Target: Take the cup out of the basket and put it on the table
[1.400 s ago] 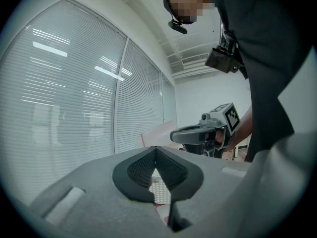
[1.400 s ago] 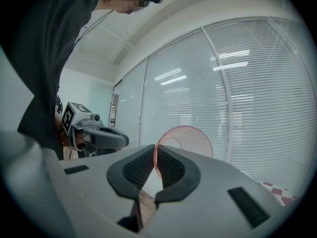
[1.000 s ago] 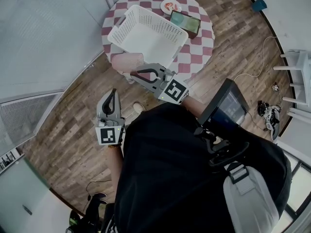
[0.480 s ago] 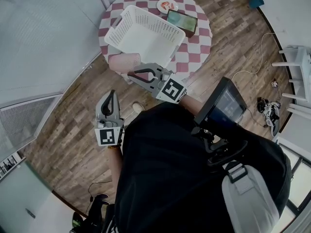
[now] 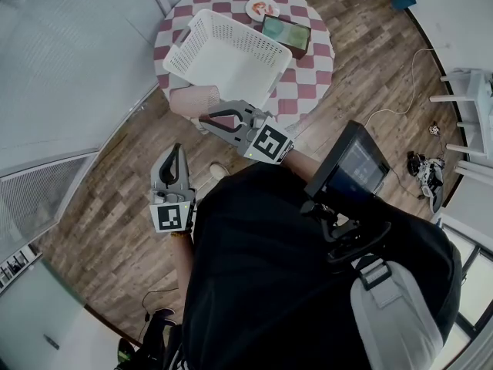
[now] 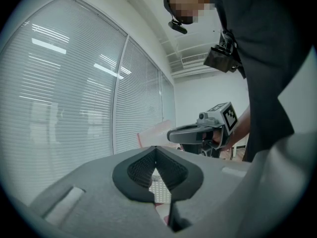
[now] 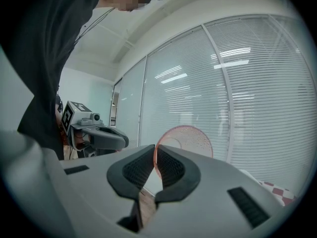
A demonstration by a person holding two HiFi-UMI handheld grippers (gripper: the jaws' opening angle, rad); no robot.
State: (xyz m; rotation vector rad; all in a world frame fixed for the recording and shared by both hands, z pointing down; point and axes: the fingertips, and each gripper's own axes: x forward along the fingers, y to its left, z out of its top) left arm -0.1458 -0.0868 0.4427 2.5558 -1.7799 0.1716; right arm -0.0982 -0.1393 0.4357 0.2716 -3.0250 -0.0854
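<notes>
Finding: my right gripper [image 5: 206,118] has its jaws pinched narrow on the rim of the cup [image 5: 194,99], just outside the basket [image 5: 176,52], seemingly off the table [image 5: 312,68] edge.

Risk: a thin rim hold may pivot or slip.

The basket appears empty. My left gripper [image 5: 178,149] is closed on nothing.

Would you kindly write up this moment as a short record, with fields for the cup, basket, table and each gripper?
Cup: pink cup, outside the basket, on its side in the air near the table's edge
Basket: white basket on the table, nothing visible inside
Table: round table, checked cloth; also carries a plate and a flat dark object
Right gripper: shut on the cup's rim
Left gripper: shut, empty, low beside the person
Stage: cup out, not yet set down
</notes>
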